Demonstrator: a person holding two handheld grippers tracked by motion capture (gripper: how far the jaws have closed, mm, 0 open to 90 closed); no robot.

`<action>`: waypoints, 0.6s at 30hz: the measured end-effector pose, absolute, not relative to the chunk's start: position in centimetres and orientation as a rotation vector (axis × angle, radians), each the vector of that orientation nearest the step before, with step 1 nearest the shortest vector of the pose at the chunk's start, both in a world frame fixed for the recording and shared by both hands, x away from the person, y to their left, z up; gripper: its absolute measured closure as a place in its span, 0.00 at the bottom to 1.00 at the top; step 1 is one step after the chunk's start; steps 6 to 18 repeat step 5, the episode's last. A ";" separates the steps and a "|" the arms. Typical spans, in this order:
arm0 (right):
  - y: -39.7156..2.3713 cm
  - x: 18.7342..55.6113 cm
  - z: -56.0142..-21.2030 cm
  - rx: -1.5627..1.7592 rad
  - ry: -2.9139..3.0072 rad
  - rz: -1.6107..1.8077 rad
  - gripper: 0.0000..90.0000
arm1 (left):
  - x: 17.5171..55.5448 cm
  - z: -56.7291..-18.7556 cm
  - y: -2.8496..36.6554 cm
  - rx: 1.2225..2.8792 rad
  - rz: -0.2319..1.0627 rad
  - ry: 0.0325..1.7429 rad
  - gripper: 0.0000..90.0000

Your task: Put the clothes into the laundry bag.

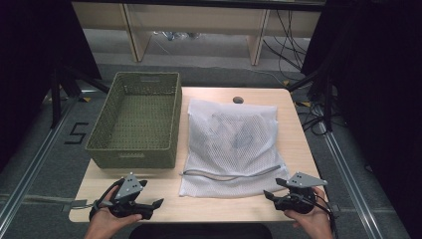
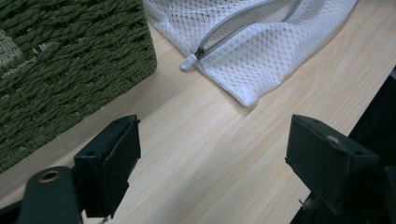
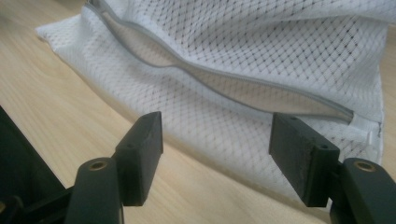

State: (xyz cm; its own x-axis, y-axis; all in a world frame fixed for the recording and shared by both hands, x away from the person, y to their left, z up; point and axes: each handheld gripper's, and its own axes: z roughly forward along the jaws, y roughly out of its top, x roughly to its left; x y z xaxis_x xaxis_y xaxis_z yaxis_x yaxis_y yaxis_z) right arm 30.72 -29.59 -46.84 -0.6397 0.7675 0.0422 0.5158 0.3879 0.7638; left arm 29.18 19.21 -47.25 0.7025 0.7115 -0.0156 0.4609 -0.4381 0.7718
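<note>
A white mesh laundry bag [image 1: 231, 144] lies flat on the right half of the wooden table [image 1: 296, 134], with darker cloth showing through it. Its grey zipper [image 1: 229, 174] runs along the near edge and gapes open in the right gripper view [image 3: 233, 79]. An empty green woven basket [image 1: 132, 149] stands to the bag's left. My left gripper [image 1: 152, 193] is open at the table's front left, with bare wood between its jaws [image 2: 212, 140]. My right gripper [image 1: 271, 187] is open by the bag's near right corner, jaws pointed at the mesh [image 3: 217, 135] and not touching it.
The zipper's white pull end [image 2: 189, 61] lies near the basket's front corner [image 2: 135, 60]. A small dark round spot [image 1: 238, 99] sits at the table's far edge. Beyond the table are wooden shelving legs, cables and metal floor rails.
</note>
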 end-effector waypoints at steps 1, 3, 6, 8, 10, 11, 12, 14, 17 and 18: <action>-29.6 30.8 -46.9 1.099 2.338 1.108 0.40 | 29.2 -47.5 18.9 2.053 0.396 0.910 0.19; -29.7 30.9 -47.0 1.078 2.343 1.103 0.40 | 29.2 -47.4 19.0 2.063 0.402 0.919 0.19; -29.6 30.9 -47.0 1.076 2.345 1.098 0.40 | 29.2 -47.4 19.0 2.064 0.404 0.918 0.20; -29.6 30.9 -47.0 1.076 2.345 1.098 0.40 | 29.2 -47.4 19.0 2.064 0.404 0.918 0.20; -29.6 30.9 -47.0 1.076 2.345 1.098 0.40 | 29.2 -47.4 19.0 2.064 0.404 0.918 0.20; -29.6 30.9 -47.0 1.076 2.345 1.098 0.40 | 29.2 -47.4 19.0 2.064 0.404 0.918 0.20; -29.6 30.9 -47.0 1.076 2.345 1.098 0.40 | 29.2 -47.4 19.0 2.064 0.404 0.918 0.20; -29.6 30.9 -47.0 1.076 2.345 1.098 0.40 | 29.2 -47.4 19.0 2.064 0.404 0.918 0.20; -29.6 30.9 -47.0 1.076 2.345 1.098 0.40 | 29.2 -47.4 19.0 2.064 0.404 0.918 0.20; -29.6 30.9 -47.0 1.076 2.345 1.098 0.40 | 29.2 -47.4 19.0 2.064 0.404 0.918 0.20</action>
